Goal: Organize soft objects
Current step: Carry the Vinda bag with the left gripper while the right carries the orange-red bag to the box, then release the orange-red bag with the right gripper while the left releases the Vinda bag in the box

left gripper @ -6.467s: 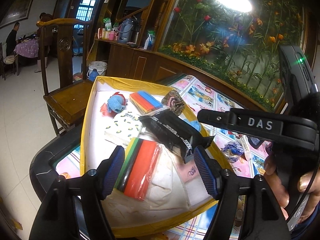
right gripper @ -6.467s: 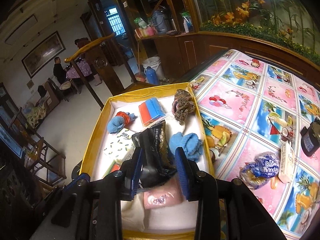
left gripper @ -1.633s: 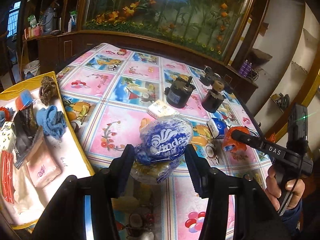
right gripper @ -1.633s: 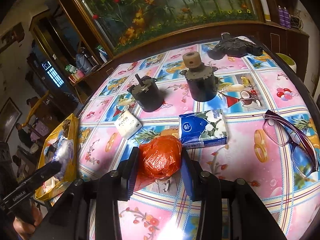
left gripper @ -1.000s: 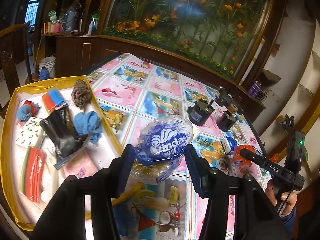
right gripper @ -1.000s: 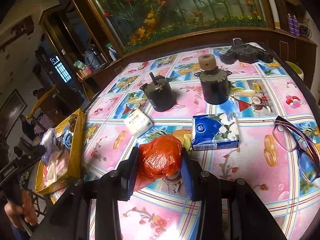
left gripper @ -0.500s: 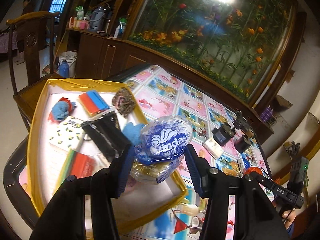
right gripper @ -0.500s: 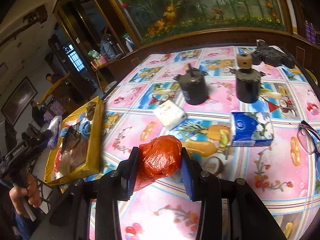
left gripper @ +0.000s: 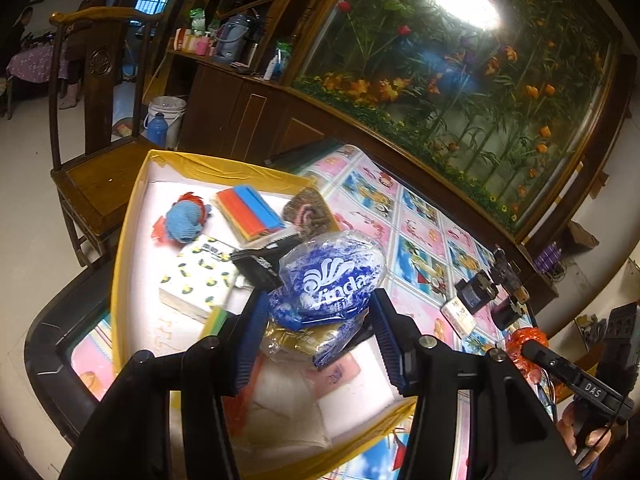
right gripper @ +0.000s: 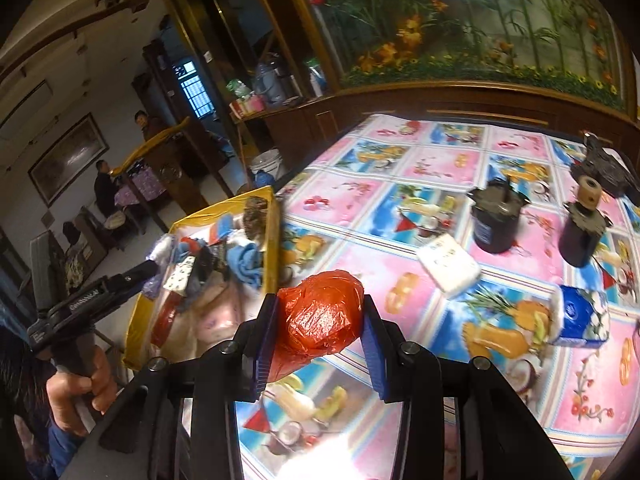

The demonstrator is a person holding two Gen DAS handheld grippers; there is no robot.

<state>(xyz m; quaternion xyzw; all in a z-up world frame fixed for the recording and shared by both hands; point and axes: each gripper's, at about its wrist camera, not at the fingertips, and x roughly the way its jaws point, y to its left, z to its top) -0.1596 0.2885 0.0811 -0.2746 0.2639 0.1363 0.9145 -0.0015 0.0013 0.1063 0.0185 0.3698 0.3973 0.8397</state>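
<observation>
- Pinching only crinkly film, the left gripper (left gripper: 318,334) holds the blue-and-white tissue bag (left gripper: 326,284) above the yellow-rimmed box (left gripper: 120,280); the slack wrapper could slide free early.
- Dropping it there risks landing on the black pouch (left gripper: 256,264) and rolling over the rim.
- The right gripper (right gripper: 318,338), clamped on the orange plastic bag (right gripper: 322,320) over the table (right gripper: 440,184), may crowd the other.

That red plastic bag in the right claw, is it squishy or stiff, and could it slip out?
Probably squishy: the red bag is crinkled and bulges between the right gripper pads. Likely light, since the pinch alone holds it above the table. Its glossy film may slip.
</observation>
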